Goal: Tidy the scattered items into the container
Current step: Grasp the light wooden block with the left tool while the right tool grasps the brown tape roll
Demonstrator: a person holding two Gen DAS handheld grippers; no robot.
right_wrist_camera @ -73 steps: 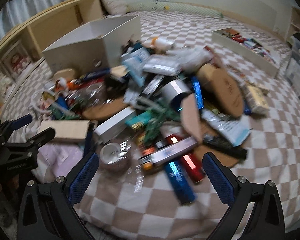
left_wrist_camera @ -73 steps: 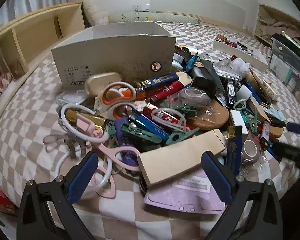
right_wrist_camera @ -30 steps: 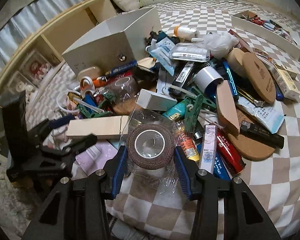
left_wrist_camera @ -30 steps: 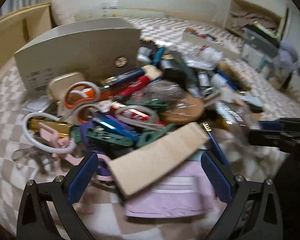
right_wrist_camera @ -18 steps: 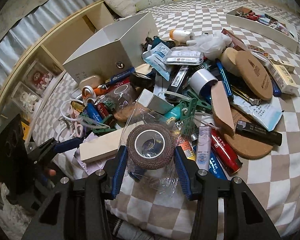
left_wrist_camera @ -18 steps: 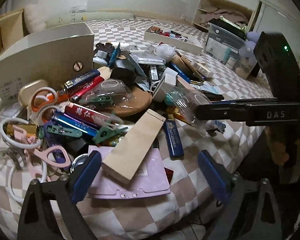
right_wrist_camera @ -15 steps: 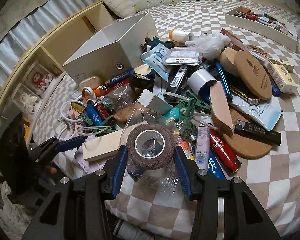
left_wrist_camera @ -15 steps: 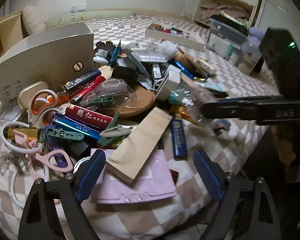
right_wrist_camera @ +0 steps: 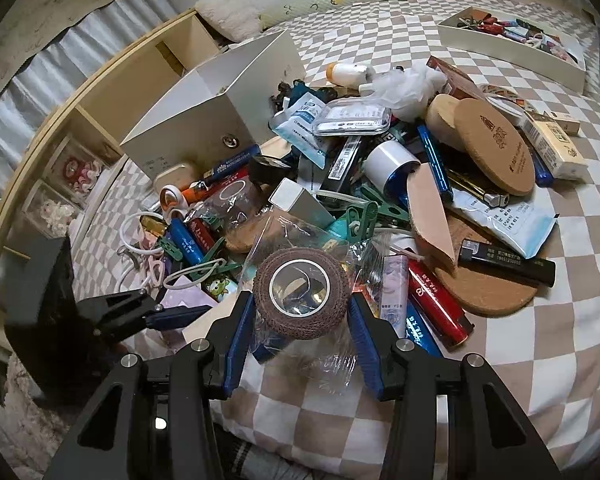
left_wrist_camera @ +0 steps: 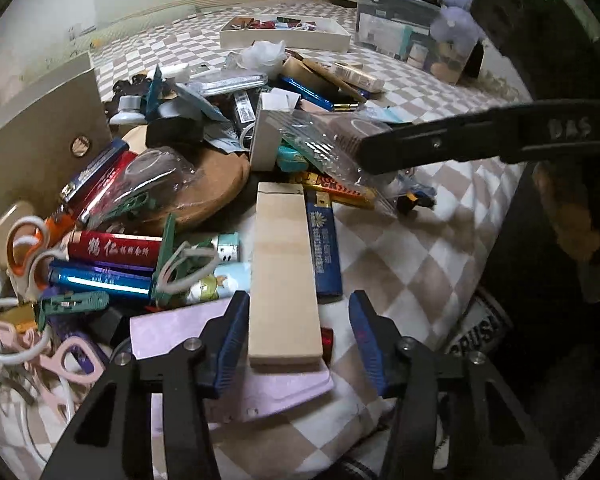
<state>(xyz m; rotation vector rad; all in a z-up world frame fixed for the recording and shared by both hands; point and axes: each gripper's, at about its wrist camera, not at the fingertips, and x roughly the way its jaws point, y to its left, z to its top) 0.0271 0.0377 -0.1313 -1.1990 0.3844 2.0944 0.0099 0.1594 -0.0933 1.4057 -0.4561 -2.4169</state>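
**Two grippers, two loads: the block's long axis runs straight out from the left fingers**

Two items are in play. The right gripper [right_wrist_camera: 302,330] is clamped on the brown tape roll [right_wrist_camera: 302,300], which sits in a clear plastic bag, its open core facing the camera; both blue pads press the roll's sides and the bag hangs loose below. The left gripper [left_wrist_camera: 296,338] straddles the near end of the wooden block [left_wrist_camera: 283,276]. Its left finger touches or nearly touches the block's side, while a gap shows at the right finger, so the fingers are partly open and not yet gripping.

The block's long axis points directly away from the left fingers, toward the pile. It rests on a pink card [left_wrist_camera: 172,328], with a blue lighter [left_wrist_camera: 322,246] just beside its right edge. Closing across the short width looks workable, though the right finger may catch that lighter.

The white box [right_wrist_camera: 220,100], the likely container, stands at the far left of the heap on the checkered bed [right_wrist_camera: 520,340], its top open. The right gripper's roll is well apart from it, with clutter between, so a lifted path over the pile seems safer than sliding. In the left view the right gripper's arm crosses over the pile's right side, leaving the left side clearer for the block.
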